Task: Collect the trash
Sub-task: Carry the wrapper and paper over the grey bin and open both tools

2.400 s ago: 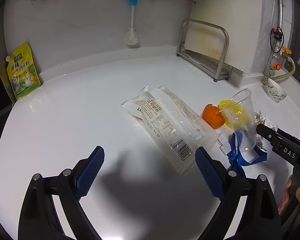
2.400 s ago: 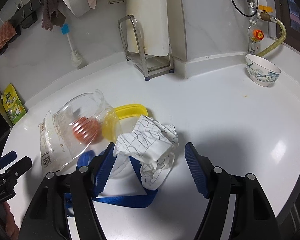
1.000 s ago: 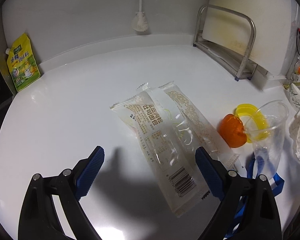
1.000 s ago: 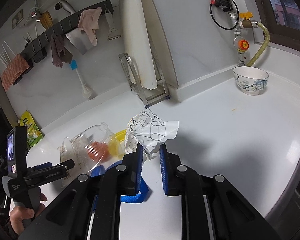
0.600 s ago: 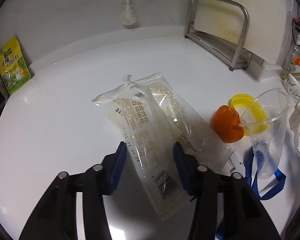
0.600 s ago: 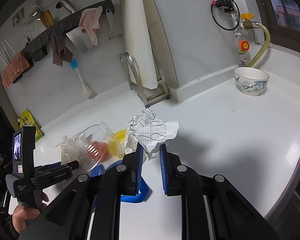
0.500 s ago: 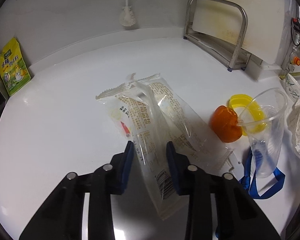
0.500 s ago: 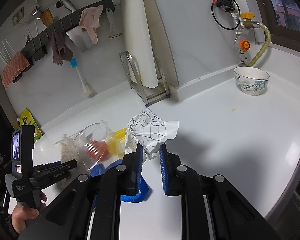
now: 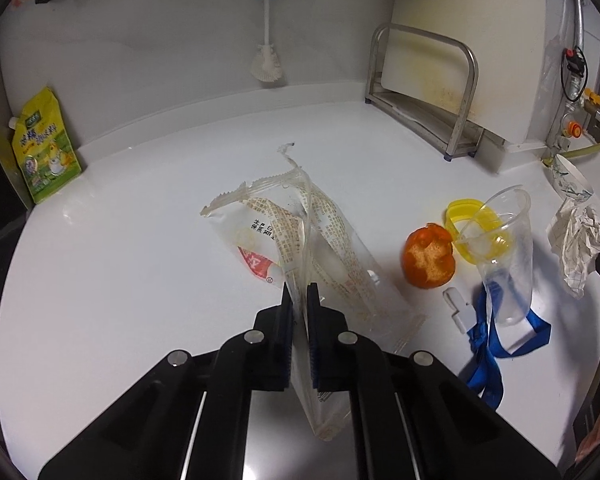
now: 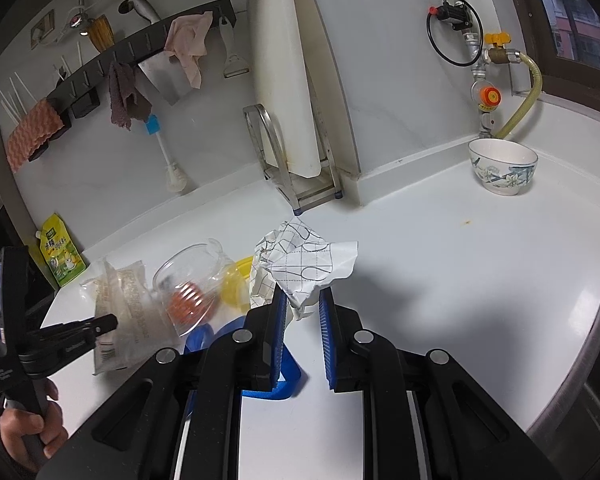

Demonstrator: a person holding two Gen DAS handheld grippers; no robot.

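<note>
Step in hand: pick-up of loose trash, both tools loaded.

Left gripper: clamped shut on clear plastic wrapper, lifted at the pinched edge, far end trailing onto white counter; left of orange peel.

Right gripper: closed on crumpled paper, held clear of counter, right of peel.

Left to collect, by judgement:
- orange peel, landmark, on counter;
- clear plastic cup, on its side just right of peel;
- yellow lid, behind peel, touching cup;
- blue strap, in front of cup.

Next move, by judgement: carry to a bin; none in view. Wrapper limp and slick, likely to swing or slip.

Writing: wrapper printed with rows of text and a red patch, characters too blurred to read. Yellow-green pouch, far left of peel against wall, bears large characters, not legible.
</note>
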